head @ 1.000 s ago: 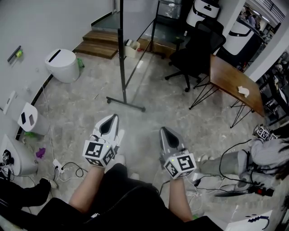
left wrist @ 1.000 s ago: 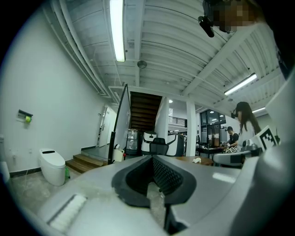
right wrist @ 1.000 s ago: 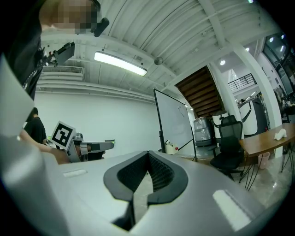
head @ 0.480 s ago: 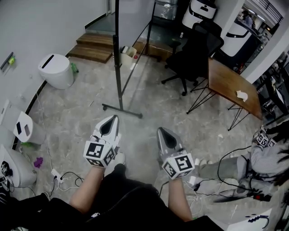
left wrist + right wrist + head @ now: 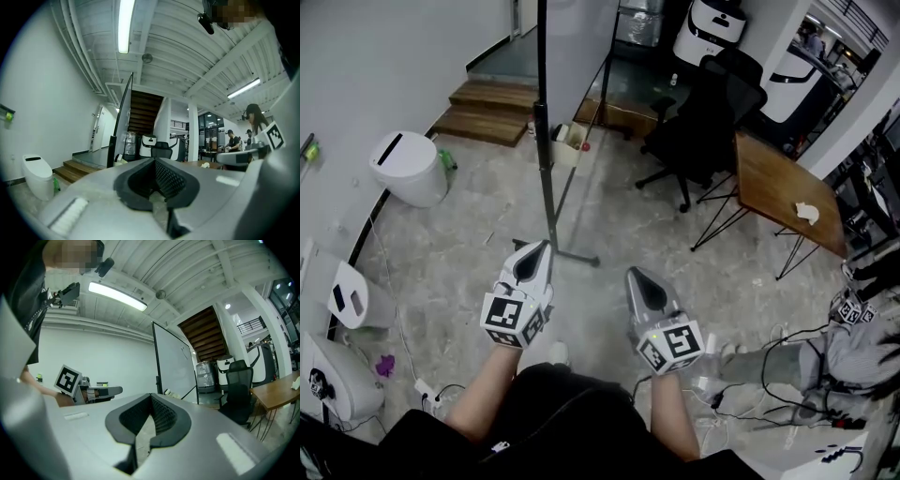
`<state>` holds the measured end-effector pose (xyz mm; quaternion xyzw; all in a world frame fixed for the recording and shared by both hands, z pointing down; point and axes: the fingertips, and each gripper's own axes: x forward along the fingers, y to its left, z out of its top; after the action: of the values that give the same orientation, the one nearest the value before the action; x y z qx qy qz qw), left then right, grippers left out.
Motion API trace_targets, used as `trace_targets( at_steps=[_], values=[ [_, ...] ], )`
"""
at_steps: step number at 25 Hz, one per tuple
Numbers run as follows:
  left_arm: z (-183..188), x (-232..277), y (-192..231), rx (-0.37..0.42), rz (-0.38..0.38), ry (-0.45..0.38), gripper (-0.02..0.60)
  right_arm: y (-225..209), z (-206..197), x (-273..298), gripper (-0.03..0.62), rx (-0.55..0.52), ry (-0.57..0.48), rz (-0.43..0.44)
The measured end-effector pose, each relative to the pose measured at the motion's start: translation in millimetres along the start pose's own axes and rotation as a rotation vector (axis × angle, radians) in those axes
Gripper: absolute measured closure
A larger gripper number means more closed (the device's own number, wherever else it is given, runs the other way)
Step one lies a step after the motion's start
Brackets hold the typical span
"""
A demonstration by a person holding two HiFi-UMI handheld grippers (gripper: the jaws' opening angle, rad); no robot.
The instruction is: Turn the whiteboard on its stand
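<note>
The left gripper (image 5: 538,251) and the right gripper (image 5: 637,277) are held side by side, a little apart, over the floor (image 5: 469,234). Each has its jaws pressed together, and the hollow between the pads is empty. Just beyond the left gripper's tip, the foot bar (image 5: 572,255) of the stand lies on the floor. From it the black post rises to the whiteboard (image 5: 577,42), which stands upright and is seen almost edge-on. Under the board sits a small open box (image 5: 570,142) holding pale items too small to make out. Toward the wall on the left stands a white bin (image 5: 401,167) with its slotted lid shut and its contents hidden. A green bottle (image 5: 447,161) is just beside it. To the right are a black office chair (image 5: 698,122) and a wooden desk (image 5: 778,187).
</note>
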<state>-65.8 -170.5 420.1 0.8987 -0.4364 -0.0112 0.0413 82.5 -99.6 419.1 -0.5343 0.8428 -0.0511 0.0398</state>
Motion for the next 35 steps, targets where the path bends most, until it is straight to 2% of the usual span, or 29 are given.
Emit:
trace_targets(
  at_steps=[10,17,25,35],
  values=[
    [-3,53,73,-0.032,-0.021,0.001,0.591,-12,-5,82,0.588,-0.005,0.014,-0.01],
    [-5,72,112,-0.008,-0.017,0.01,0.579,-12,-7,122,0.588,-0.015,0.012,-0.019],
    [0,91,128,0.015,-0.011,0.006,0.58,-14,-12,139,0.588,-0.001,0.022,-0.004],
    [7,113,125,0.036,0.059,0.0,0.579,-34,8,140,0.588,-0.019,-0.007,0.055]
  ],
)
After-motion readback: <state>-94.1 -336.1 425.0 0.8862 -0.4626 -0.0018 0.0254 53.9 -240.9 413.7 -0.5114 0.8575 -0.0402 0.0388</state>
